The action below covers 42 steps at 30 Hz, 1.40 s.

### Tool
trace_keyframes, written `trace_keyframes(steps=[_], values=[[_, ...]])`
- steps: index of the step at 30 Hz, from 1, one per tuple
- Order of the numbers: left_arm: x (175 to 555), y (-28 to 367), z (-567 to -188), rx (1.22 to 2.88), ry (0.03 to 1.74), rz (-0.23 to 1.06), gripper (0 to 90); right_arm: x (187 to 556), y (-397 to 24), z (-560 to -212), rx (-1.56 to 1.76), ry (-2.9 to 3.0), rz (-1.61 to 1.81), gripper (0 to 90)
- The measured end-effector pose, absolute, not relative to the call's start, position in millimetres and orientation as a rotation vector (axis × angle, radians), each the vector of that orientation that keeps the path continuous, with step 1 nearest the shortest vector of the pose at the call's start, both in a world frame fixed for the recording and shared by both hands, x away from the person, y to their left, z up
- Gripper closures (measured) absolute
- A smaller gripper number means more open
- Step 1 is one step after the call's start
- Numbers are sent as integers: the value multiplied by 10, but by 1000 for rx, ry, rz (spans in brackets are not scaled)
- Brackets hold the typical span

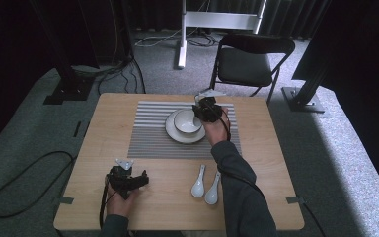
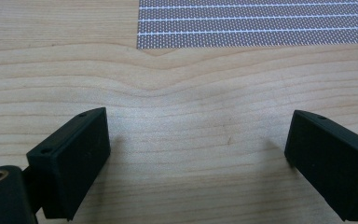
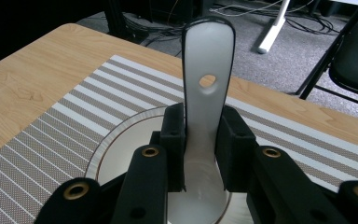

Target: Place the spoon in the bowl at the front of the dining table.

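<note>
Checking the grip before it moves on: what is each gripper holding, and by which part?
Right gripper: white spoon, fingers clamped on its handle. Left gripper: open, holding nothing.

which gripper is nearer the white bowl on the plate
Right. The right gripper holds a white ceramic spoon at the rim of the white bowl; the left gripper sits open over bare wooden table, well off the striped placemat.

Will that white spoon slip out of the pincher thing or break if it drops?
The spoon looks glossy and hard, probably ceramic, so it may slide between the right gripper pads clamped on its handle. Falling into the bowl it would likely chip. It seems stiff, not bendy.
</note>
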<state>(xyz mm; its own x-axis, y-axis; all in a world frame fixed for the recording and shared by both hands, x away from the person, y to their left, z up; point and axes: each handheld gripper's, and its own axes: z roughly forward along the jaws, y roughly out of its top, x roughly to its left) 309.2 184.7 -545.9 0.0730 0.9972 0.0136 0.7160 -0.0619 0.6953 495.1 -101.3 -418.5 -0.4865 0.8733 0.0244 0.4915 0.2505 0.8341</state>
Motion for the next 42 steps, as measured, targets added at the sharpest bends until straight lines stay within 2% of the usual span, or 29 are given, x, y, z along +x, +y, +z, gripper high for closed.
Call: trace_keyframes(steps=[24, 42], values=[[3088, 1843, -5461, 1839, 1688, 701, 70, 5194, -661, -4601, 1216, 2227, 975, 745], [3086, 1841, -5460, 1839, 1689, 699, 70, 5347, -482, -4697, 1224, 2275, 891, 738]])
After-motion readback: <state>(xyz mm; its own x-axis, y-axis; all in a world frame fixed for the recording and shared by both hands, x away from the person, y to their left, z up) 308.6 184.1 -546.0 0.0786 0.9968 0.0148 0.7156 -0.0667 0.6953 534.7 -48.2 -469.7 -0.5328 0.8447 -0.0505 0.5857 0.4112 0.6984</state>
